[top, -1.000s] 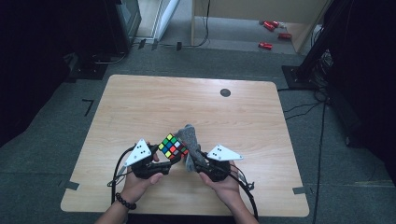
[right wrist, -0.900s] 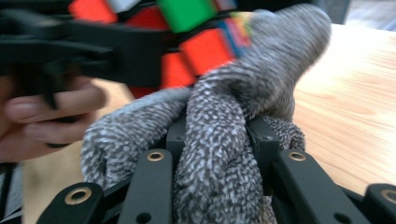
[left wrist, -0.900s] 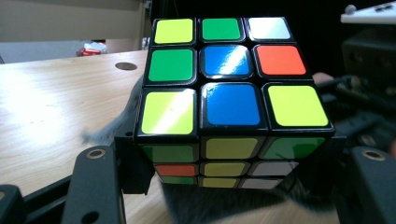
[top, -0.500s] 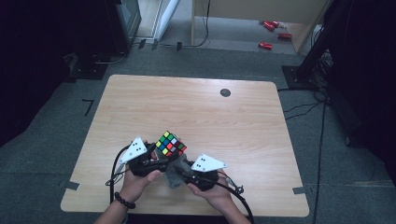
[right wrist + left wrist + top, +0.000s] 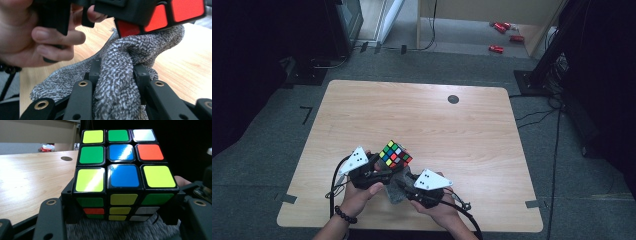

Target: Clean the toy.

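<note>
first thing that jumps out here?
The scrambled cube, near the table's front edge, clamped in the left gripper and lifted off the wood. Its top shows yellow, green, blue, orange and white stickers. Right under it sits a bunched grey cloth, pinched in the right gripper and pressed against the cube's red underside.
</note>
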Motion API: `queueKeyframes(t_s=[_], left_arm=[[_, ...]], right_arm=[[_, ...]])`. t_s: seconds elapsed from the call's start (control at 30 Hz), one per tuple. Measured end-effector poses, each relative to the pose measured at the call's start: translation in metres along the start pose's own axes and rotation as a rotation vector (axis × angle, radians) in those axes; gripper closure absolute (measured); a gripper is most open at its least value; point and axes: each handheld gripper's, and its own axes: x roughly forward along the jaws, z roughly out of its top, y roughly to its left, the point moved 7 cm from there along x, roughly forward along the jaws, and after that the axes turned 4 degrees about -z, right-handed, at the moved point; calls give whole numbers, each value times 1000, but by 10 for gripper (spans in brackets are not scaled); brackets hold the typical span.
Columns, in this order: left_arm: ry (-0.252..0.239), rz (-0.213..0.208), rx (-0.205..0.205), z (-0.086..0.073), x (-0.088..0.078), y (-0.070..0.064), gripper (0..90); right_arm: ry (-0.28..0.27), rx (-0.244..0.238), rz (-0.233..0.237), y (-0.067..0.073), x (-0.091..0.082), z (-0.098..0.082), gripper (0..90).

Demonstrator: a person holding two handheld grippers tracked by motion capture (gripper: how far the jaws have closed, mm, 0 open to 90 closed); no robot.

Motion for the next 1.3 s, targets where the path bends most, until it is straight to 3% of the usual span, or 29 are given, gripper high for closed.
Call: queueKeyframes(t_s=[0.1,0.2,0.27,0.37,0.43,0.53,0.57,0.63,0.7,0.83,0.9,1.0,1.07,1.13,1.17,1.2,1.27,1.3], left_arm=[[2,4,4,0,0,1,346],[13,1,15,-2,0,0,346],[18,-4,15,-3,2,-1,346],[21,-10,15,-3,3,-3,346],[19,-6,15,-3,3,-1,347],[22,9,8,-4,0,5,346],[23,12,5,-4,0,6,347],[18,15,1,-3,-2,8,346],[18,15,7,-3,-2,7,347],[29,10,16,-5,1,4,347],[35,6,19,-6,3,3,347],[44,3,18,-8,5,1,347],[39,8,21,-7,4,3,347],[36,18,20,-7,3,4,346],[36,24,20,-6,2,6,347],[32,33,14,-6,1,8,347],[31,44,9,-5,-1,11,347],[31,50,6,-5,-2,13,347]], right_arm=[[2,7,-41,-9,-2,1,683],[-13,98,-115,-29,-8,3,684],[-30,151,-137,-37,-11,4,684],[-46,113,-110,-27,-10,6,684],[-22,86,-71,-13,-4,3,683],[-6,72,-45,-6,0,0,682],[5,43,-45,-4,1,-1,678],[4,40,-53,-6,1,0,678],[-10,71,-91,-17,-4,3,678],[-5,173,-221,-44,-10,1,678],[3,189,-218,-45,-10,-3,678],[-7,132,-173,-31,-5,-2,677],[-8,58,-152,-16,-1,-1,675],[-7,47,-142,-13,-1,-1,675],[3,2,-94,-5,2,-3,674],[3,2,-94,-5,2,-3,674],[29,-67,-99,-2,4,-5,670],[29,-67,-99,-2,4,-5,670]])
